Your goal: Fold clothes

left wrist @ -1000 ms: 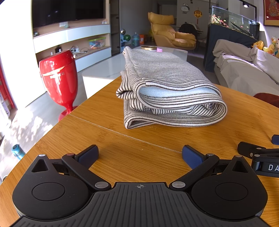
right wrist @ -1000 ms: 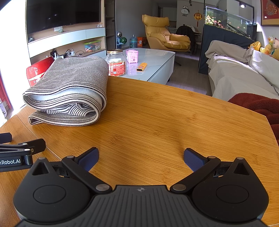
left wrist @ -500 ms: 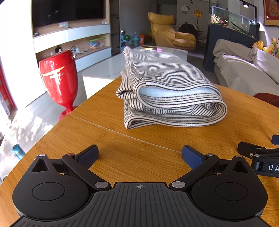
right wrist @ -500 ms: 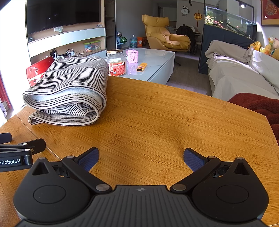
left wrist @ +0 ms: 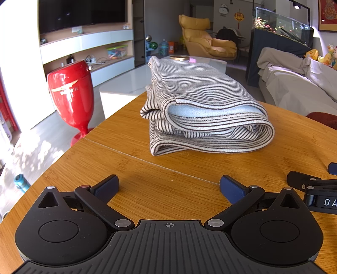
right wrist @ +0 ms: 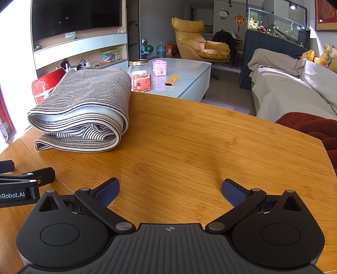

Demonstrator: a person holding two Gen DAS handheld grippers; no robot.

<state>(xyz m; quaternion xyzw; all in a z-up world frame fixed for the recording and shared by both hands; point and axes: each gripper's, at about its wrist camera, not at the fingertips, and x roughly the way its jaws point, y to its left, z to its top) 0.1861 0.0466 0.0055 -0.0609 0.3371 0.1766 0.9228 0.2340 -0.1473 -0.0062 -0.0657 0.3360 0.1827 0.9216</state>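
Striped folded garment point(left wrist: 202, 109) on wooden table point(right wrist: 200, 143), left gripper point(left wrist: 168, 187) and right gripper point(right wrist: 170, 189) low, level, spread wide, empty

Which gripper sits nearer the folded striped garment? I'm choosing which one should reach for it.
Left, slightly. The left gripper faces the striped garment straight ahead; the right gripper has it ahead and off to its left. Both are open, touching nothing.

From my feed, the wooden table point(right wrist: 210, 137) sat in a sunlit living room. A dark television point(right wrist: 75, 19) hung above curved shelving on the left. A white coffee table point(right wrist: 189, 69) stood beyond, a yellow armchair point(right wrist: 200, 44) behind it, a covered sofa point(right wrist: 284, 88) and aquarium point(right wrist: 276, 27) right. Sunlight dappled the floor point(left wrist: 31, 147) beside a red stool point(left wrist: 70, 94).
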